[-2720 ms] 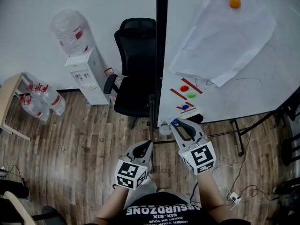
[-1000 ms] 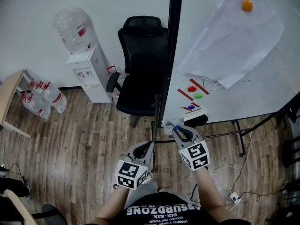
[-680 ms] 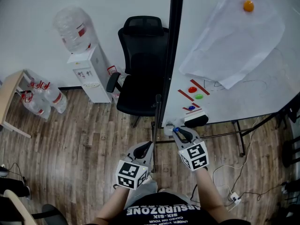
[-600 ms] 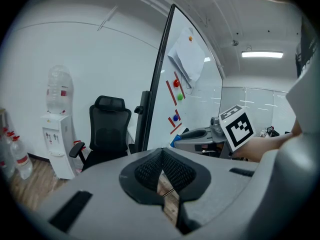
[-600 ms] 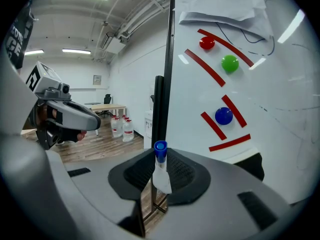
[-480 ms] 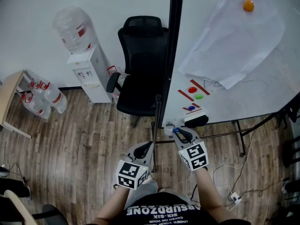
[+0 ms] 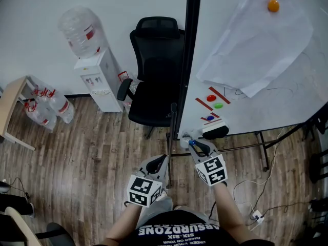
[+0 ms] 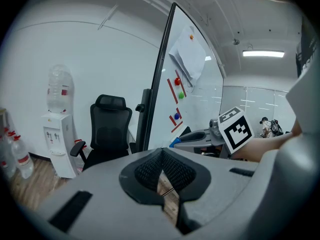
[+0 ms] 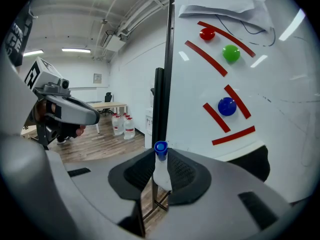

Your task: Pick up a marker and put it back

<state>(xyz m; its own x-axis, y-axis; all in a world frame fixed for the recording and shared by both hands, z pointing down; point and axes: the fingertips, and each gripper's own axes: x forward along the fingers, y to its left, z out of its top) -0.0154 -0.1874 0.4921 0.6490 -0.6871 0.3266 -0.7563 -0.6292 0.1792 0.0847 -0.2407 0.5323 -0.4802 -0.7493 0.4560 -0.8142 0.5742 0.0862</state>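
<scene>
Left gripper (image 8: 161,165): jaws closed together, nothing between them, parked low beside the person.

Right gripper (image 9: 160,160): clamped on the marker (image 9: 160,171), white barrel pinched between the pads, blue cap protruding past the tips.

Beyond: black eraser (image 7: 215,131) at the lower edge of the whiteboard (image 7: 287,86), just ahead of the marker.

Judgement: the return was probably in hand. Advised: a firm pinch, a slow approach to the board's lower edge clear of the eraser, and release only once the barrel lay supported.
</scene>
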